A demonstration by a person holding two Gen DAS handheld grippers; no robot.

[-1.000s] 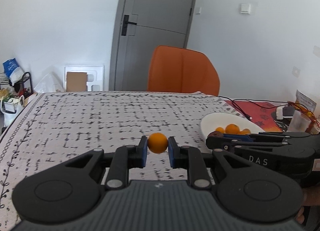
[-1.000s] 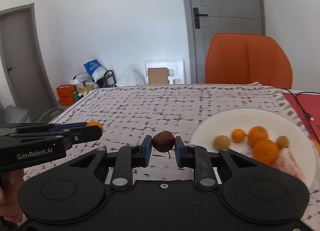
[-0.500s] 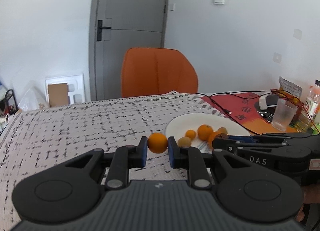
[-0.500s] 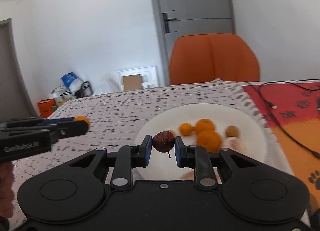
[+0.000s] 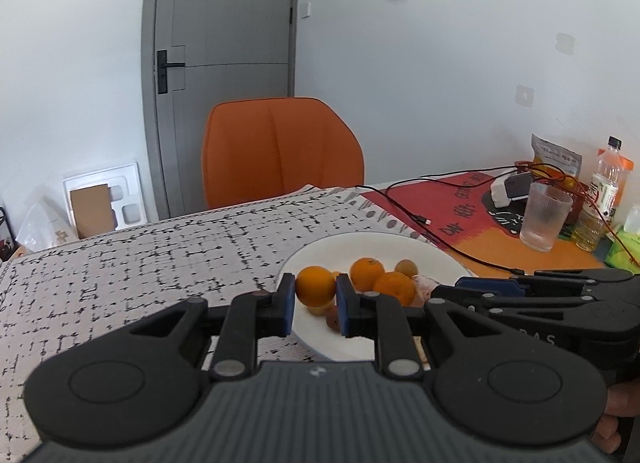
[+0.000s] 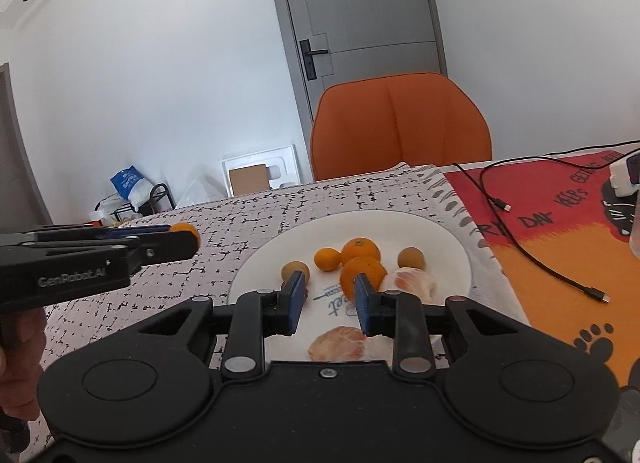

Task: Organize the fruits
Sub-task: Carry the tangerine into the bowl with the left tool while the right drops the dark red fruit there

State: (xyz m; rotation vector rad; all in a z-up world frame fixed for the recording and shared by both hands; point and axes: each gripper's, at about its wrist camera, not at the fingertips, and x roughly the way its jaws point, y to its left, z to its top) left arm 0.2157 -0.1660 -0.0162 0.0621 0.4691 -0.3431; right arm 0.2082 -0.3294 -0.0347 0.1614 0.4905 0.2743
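Note:
My left gripper (image 5: 315,291) is shut on a small orange (image 5: 315,286) and holds it above the near left rim of the white plate (image 5: 400,243). A dark red fruit (image 5: 331,319) lies on the plate just under it. My right gripper (image 6: 328,290) is open and empty over the plate (image 6: 452,247). The plate holds several oranges (image 6: 360,250), two small brown fruits (image 6: 411,258) and peeled citrus pieces (image 6: 412,283). The left gripper (image 6: 188,239) with its orange shows at the left in the right wrist view.
An orange chair (image 5: 280,151) stands behind the table. On the right lie a red and orange mat (image 6: 560,231), a black cable (image 6: 520,239), a glass (image 5: 545,219), a bottle (image 5: 608,183) and a charger (image 5: 512,187).
Both grippers have moved right, over the plate. My right gripper has opened and let go of the dark red fruit, which now lies on the plate. The left still holds its orange.

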